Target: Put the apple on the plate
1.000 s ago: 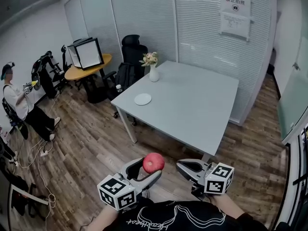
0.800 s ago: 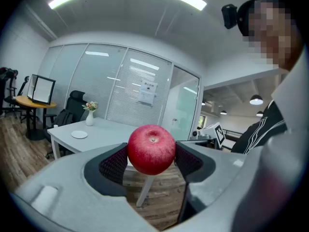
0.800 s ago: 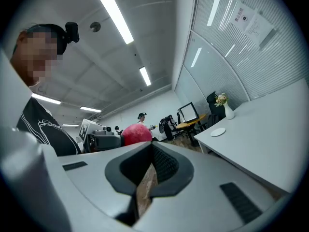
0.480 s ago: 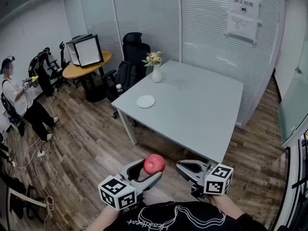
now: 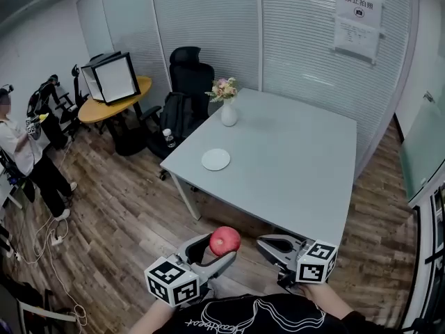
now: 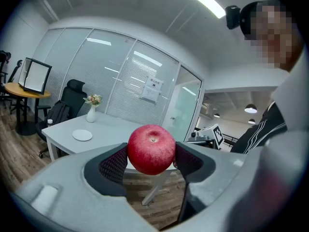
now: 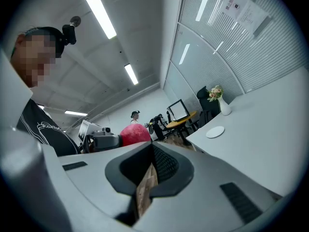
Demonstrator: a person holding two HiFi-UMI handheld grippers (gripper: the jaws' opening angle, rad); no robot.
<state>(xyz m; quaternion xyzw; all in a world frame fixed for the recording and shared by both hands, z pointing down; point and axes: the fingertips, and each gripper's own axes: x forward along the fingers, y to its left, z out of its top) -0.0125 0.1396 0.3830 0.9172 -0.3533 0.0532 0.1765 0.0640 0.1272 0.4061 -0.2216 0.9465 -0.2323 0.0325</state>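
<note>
We gripped the red apple [image 6: 151, 149] by its sides between our left gripper's [image 5: 221, 249] 2 jaws. Our right gripper [image 7: 150, 172] was closed and empty. The white plate [image 5: 215, 159] lay well apart.

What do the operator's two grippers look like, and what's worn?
Matching: left gripper and right gripper have grey moulded bodies, curved jaws lined with black textured pads, each carrying a white cube with black square markers. Operator wears a black top with white print.

A pale grey table [image 5: 292, 158] carries a white plate [image 5: 215, 159]. Beyond the plate stands a white vase [image 5: 229, 114] of flowers.
</note>
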